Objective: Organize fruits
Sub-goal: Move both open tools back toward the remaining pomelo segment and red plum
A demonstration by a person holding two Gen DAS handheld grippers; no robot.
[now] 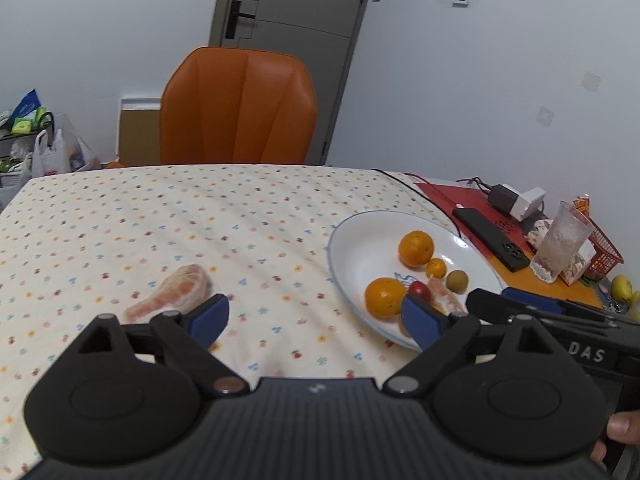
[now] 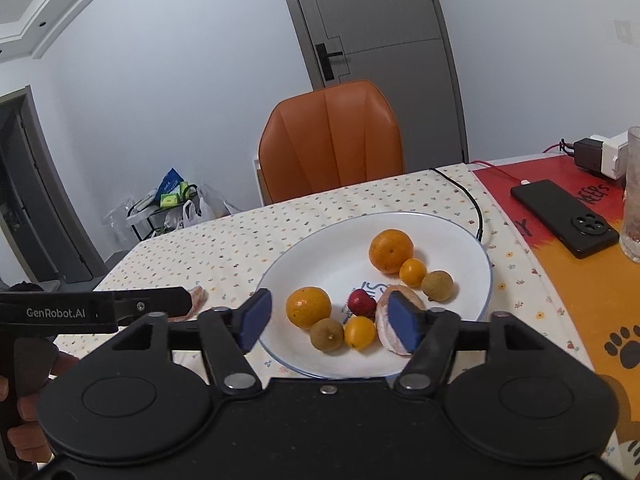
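Gleaming round oranges (image 2: 391,250) on glossy white plate (image 2: 452,228), floral cloth (image 1: 160,216).

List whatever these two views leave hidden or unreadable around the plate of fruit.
- Peeled pomelo piece on the white plate: right wrist view, partly behind the right gripper's blue finger.
- Plate's near rim: both views, covered by the gripper bodies.
- Pomelo segment on the tablecloth: right wrist view, mostly behind the left gripper.
- Blue print in the plate's centre: covered by fruit, unreadable.
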